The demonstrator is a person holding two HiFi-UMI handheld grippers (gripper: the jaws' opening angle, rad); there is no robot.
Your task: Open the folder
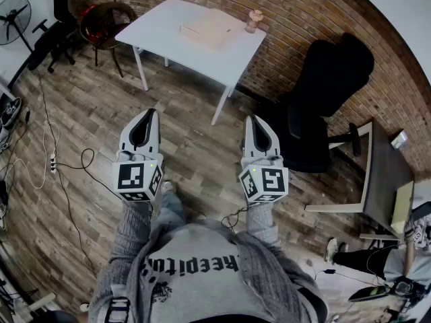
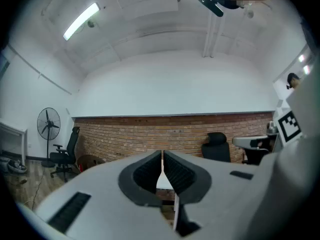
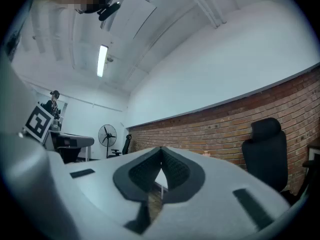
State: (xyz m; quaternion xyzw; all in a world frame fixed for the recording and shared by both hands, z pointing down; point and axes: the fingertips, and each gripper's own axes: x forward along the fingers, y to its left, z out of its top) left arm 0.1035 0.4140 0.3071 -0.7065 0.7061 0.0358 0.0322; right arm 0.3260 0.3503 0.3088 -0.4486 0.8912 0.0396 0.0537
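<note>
1. Head view: the white table [image 1: 161,39] stands far off by the brick wall, well apart from us.
2. The tan folder [image 1: 210,29] lies flat on the table's far-right part. We judge it light, thin and bendy, with a smooth cover.
3. Our left gripper [image 1: 149,113] and right gripper [image 1: 254,120] hang near us, jaws pressed together on nothing.
4. We would lift the cover by its free edge, pinning the rest.

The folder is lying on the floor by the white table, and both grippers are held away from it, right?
No. The folder lies on the white table, not on the floor; the head view shows it. The left gripper and right gripper are indeed held away from it.
</note>
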